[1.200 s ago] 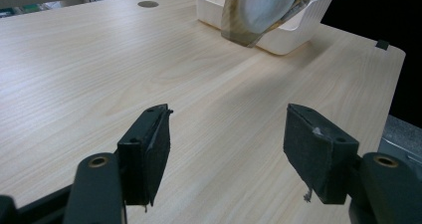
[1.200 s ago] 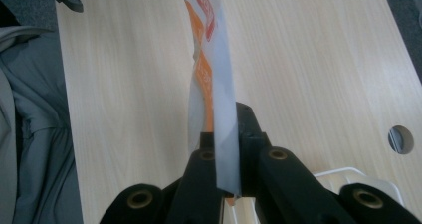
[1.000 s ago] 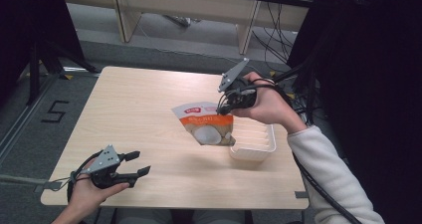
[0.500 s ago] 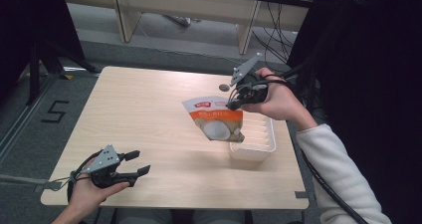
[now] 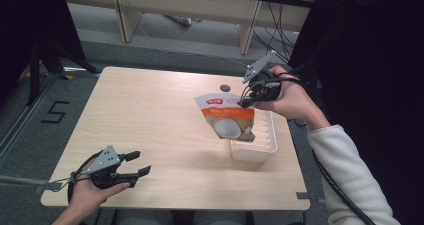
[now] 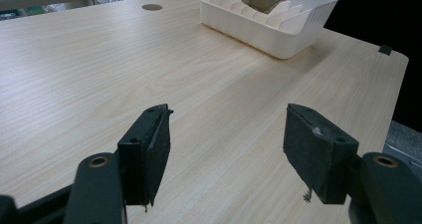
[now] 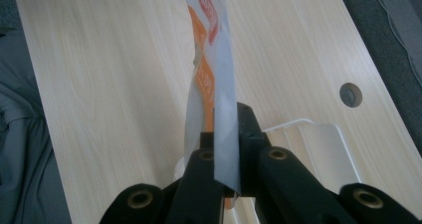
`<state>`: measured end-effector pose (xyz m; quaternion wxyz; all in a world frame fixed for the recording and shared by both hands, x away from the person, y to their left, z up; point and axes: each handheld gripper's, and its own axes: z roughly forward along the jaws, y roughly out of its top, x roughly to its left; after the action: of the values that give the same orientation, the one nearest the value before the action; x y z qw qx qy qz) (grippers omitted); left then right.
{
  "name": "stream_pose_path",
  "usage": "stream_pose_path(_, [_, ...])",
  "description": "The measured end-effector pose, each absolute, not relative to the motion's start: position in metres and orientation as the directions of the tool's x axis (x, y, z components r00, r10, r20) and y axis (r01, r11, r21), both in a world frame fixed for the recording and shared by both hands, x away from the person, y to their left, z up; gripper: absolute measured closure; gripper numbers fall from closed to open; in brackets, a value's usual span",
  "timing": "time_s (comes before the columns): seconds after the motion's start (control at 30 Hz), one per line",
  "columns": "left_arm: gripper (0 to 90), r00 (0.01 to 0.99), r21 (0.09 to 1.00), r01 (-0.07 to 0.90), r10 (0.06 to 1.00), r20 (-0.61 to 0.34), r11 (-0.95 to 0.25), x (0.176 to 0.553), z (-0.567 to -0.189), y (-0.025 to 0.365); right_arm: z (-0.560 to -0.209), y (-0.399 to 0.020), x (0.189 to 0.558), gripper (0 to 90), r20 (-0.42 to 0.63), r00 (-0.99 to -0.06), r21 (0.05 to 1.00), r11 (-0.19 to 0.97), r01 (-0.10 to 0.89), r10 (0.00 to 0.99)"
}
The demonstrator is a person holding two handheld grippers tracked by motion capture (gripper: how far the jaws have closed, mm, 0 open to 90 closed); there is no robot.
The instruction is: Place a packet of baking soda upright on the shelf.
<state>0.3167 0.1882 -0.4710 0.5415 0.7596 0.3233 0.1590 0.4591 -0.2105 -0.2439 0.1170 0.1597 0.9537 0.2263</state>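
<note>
**Pouch pinched by its edge above the rack**

The right gripper (image 5: 246, 103) is clamped on the top seam of a flat printed snack pouch (image 5: 230, 121), its jaws closed tight on the white sealed border, as the right gripper view shows with the pouch (image 7: 211, 69) rising edge-on between them. In the high view the pouch hangs clear of the table (image 5: 150, 130), down toward 7 o'clock from the jaws, tilted, with its lower corner over the near-left part of the white slotted rack (image 5: 260, 145). Whether that corner touches a divider is hard to tell from here.

The pouch looks light and soft: thin glossy film, limp away from the seam, likely to swing and flex as it is carried. The film is probably slippery, so the flat seam is the sound place to take it; pinching the puffed middle would risk crushing whatever is inside. Held by one corner region, it may twist as it goes into a slot.

The left gripper (image 5: 131, 165) rests at about 7 o'clock on the table, well apart from the pouch, jaws spread wide and holding nothing; its own view looks across bare wood toward the rack (image 6: 268, 27) at 1 o'clock.
</note>
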Motion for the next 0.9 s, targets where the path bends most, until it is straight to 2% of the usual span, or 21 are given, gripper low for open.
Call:
stream_pose_path(0.13, [34.5, 0.73, 0.923, 0.335, 0.671, -0.127, -0.19, 0.316, -0.471, 0.187, -0.242, -0.217, 0.461, 90.0, -0.158, -0.919, 0.472, 0.845, 0.251, 0.361])
stream_pose_path(0.17, [34.5, 0.745, 0.926, 0.312, 0.66, -0.099, -0.213, 0.317, -0.471, 0.189, -0.242, -0.218, 0.461, 90.0, -0.16, -0.923, 0.471, 0.849, 0.24, 0.349])
stream_pose_path(0.5, [34.5, 0.744, 0.926, 0.312, 0.661, -0.099, -0.213, 0.317, -0.471, 0.189, -0.239, -0.23, 0.461, 90.0, -0.159, -0.91, 0.463, 0.843, 0.275, 0.384])
stream_pose_path(0.7, [34.5, 0.727, 0.923, 0.335, 0.675, -0.125, -0.19, 0.316, -0.471, 0.188, -0.235, -0.238, 0.46, 90.0, -0.158, -0.906, 0.46, 0.841, 0.284, 0.393])
stream_pose_path(0.9, [34.4, 0.741, 0.926, 0.316, 0.664, -0.103, -0.209, 0.317, -0.471, 0.188, -0.235, -0.245, 0.46, 90.0, -0.158, -0.903, 0.45, 0.843, 0.294, 0.399])
